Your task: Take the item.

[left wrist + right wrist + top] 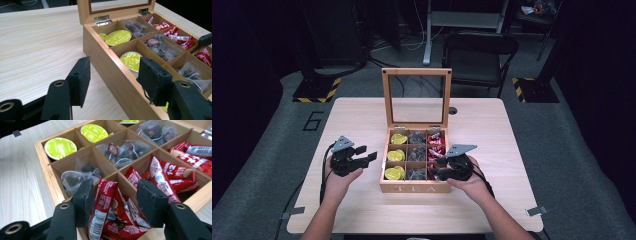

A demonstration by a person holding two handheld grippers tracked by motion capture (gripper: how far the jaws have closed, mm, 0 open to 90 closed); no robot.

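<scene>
Bright overhead light on pale tabletop (362, 120), dark surroundings, soft focus.

"TEA" on box front (415, 188)

A pale wooden table (362, 120) is set on grey floor (257, 165) marked with a 6 (313, 120). A dark folding chair (479, 55) and 2 hazard-striped bases (317, 90) are seen behind, in dim light.

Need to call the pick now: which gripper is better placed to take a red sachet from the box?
Right. The right gripper hangs over the red sachets, jaws open astride one; the left gripper is outside the tea box.
</scene>
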